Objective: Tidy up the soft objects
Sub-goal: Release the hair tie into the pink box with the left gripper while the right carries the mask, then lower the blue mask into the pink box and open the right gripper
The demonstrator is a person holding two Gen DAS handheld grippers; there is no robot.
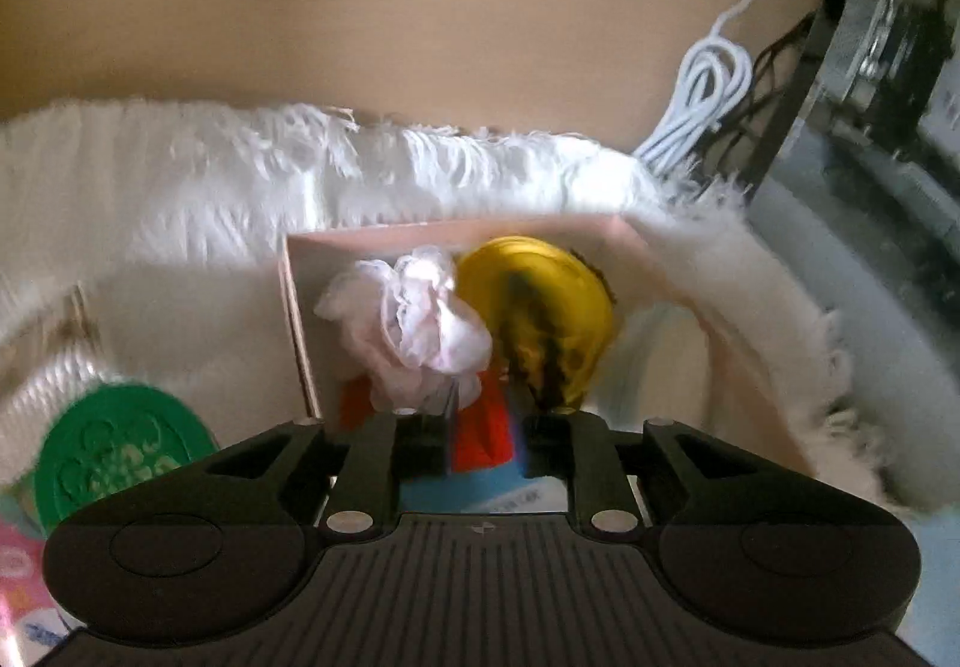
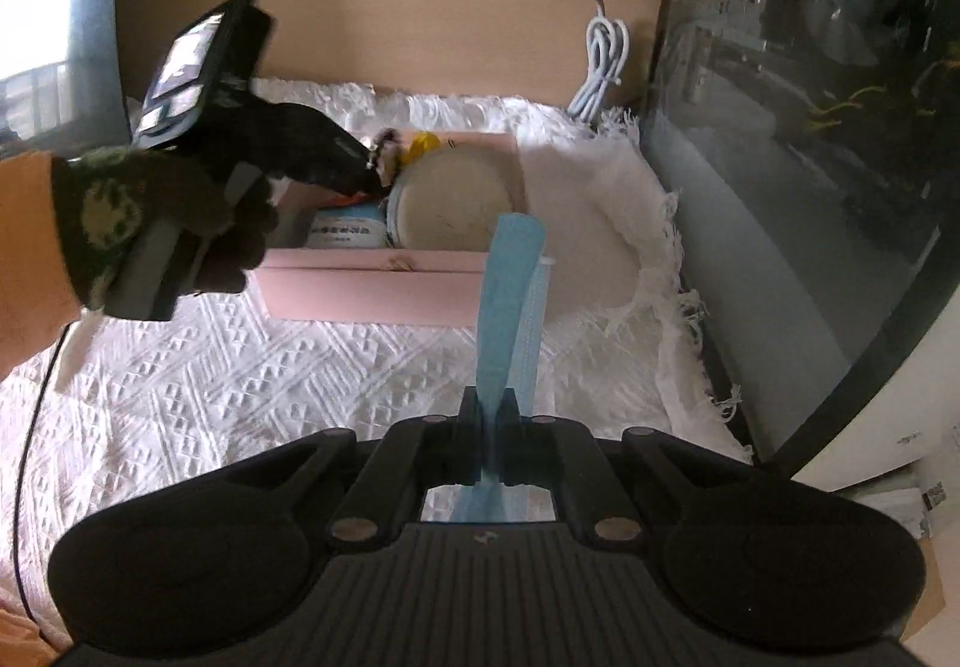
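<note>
My left gripper [image 1: 480,415] hangs over the pink box [image 2: 384,289], fingers narrow and barely parted around the frilly pink scrunchie [image 1: 414,331], while my right gripper [image 2: 487,421] pinches the blue face mask [image 2: 510,307], not yet boxed, I judge.

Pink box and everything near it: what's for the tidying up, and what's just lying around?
For the job: pink box, frilly pink cloth, round yellow toy, blue face mask.
Just lying about: white cable, green disc, white fringed blanket.
</note>
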